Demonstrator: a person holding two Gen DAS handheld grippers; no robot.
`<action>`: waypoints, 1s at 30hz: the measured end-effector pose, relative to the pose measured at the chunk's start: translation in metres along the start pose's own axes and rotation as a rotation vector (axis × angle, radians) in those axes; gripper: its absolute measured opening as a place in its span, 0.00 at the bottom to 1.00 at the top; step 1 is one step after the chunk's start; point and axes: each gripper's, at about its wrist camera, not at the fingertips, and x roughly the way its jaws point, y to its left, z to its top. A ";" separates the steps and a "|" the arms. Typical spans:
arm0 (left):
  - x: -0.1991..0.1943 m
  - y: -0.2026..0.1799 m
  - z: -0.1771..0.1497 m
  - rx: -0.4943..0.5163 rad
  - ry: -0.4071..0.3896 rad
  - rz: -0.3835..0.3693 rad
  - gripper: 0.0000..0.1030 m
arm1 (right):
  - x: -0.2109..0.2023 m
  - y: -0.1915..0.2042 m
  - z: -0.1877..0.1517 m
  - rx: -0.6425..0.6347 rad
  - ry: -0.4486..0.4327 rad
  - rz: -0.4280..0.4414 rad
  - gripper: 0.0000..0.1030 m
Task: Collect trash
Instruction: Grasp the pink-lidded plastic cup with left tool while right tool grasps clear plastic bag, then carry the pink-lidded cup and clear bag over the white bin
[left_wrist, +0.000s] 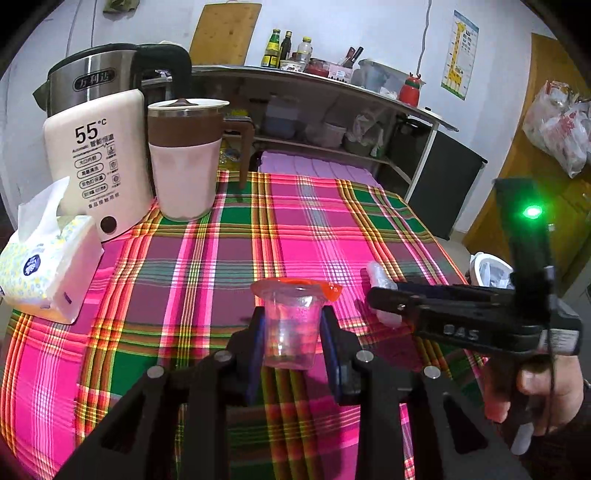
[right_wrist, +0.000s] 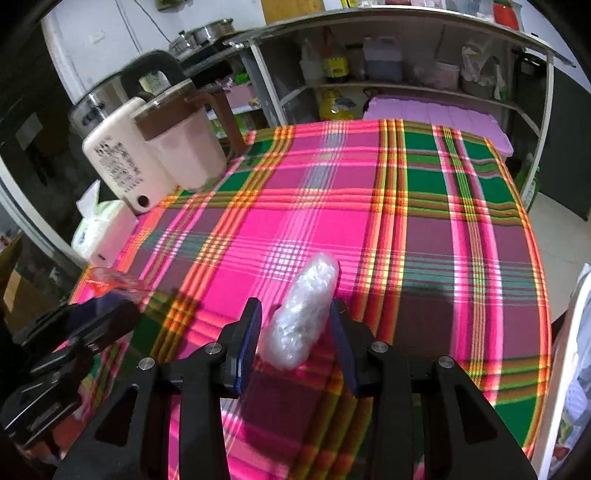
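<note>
A clear plastic cup (left_wrist: 290, 326) with a peeled orange foil lid stands between the pads of my left gripper (left_wrist: 291, 332), which touch its sides. The cup's lid also shows at the left of the right wrist view (right_wrist: 107, 282). A crumpled roll of clear plastic wrap (right_wrist: 304, 312) lies on the plaid tablecloth (right_wrist: 424, 240) between the fingers of my right gripper (right_wrist: 295, 332); small gaps show on both sides of it. The right gripper (left_wrist: 373, 295) appears in the left wrist view over the wrap (left_wrist: 378, 275).
At the table's back left stand a white warmer box (left_wrist: 94, 158), a steel kettle (left_wrist: 88, 77), a pink and brown mug (left_wrist: 184, 158) and a tissue pack (left_wrist: 44, 258). A white bin (left_wrist: 489, 269) stands beyond the table's right edge. Metal shelves (left_wrist: 332, 110) stand behind.
</note>
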 end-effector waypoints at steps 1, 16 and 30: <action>0.000 0.001 0.000 -0.003 0.000 -0.001 0.29 | 0.004 0.000 0.000 0.006 0.012 -0.009 0.38; -0.013 -0.018 -0.008 -0.008 -0.008 0.003 0.29 | -0.042 0.002 -0.026 -0.037 -0.053 -0.023 0.29; -0.048 -0.078 -0.031 -0.004 -0.028 -0.052 0.29 | -0.123 -0.011 -0.073 -0.035 -0.153 -0.033 0.29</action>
